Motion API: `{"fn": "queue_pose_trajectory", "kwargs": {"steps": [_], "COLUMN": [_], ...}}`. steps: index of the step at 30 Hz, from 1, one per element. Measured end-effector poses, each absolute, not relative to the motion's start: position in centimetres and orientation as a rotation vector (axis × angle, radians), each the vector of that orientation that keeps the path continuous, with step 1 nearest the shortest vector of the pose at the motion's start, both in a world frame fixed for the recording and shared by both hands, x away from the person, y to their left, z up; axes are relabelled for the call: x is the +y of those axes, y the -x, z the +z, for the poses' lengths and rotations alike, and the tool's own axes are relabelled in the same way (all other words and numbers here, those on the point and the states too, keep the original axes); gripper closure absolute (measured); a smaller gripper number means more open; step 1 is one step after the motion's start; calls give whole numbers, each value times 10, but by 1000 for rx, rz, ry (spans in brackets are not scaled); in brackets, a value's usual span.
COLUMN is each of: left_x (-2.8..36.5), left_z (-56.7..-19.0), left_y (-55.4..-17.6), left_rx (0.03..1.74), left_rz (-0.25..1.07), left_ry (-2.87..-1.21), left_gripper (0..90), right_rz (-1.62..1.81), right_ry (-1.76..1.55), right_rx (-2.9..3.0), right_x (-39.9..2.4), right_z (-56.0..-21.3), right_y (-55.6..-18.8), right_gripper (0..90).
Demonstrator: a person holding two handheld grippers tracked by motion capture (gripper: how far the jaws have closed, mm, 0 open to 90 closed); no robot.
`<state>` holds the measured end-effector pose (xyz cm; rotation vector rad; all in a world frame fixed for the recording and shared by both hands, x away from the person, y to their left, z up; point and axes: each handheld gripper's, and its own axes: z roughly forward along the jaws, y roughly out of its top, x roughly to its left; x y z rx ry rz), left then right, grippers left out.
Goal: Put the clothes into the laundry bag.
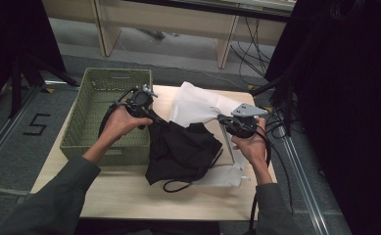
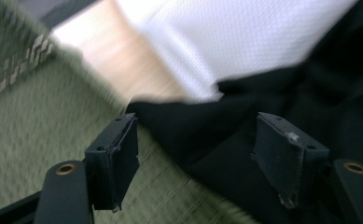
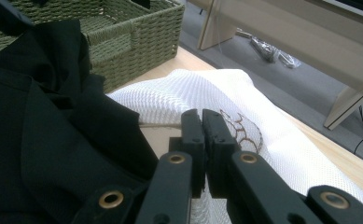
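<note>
Two fingers [image 2: 114, 163] apart, black cloth [image 2: 244, 140] btwn.

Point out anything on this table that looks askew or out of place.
The black garment lies crumpled, one edge draped up against the green basket rather than flat or inside it, and its drawstring trails loose onto the table. The white mesh bag is rumpled beneath it. Nothing looks spilled or damaged.

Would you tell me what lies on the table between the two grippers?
In the high view, the black garment lies between the left gripper and right gripper, overlapping the white mesh bag.
</note>
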<state>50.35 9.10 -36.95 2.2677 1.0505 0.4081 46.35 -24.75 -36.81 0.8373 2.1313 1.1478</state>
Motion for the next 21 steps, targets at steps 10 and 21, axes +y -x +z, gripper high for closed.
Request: {"fn": "queue_pose_trajectory", "kwargs": {"steps": [10,21], "left_x": [76,-38], "left_z": [-367,-406], "left_y": [-495,-467], "left_rx": [904,611], "left_rz": [396,130], "left_ry": [-2205,-2355], "left_gripper": [881,879], "right_rz": [1151,1146], "right_ry": [-844,-811], "right_rx": [2164,2126], "right_x": [-249,-246], "right_z": [-368,-366], "right_y": [-464,-463], "right_gripper": [892,893]}}
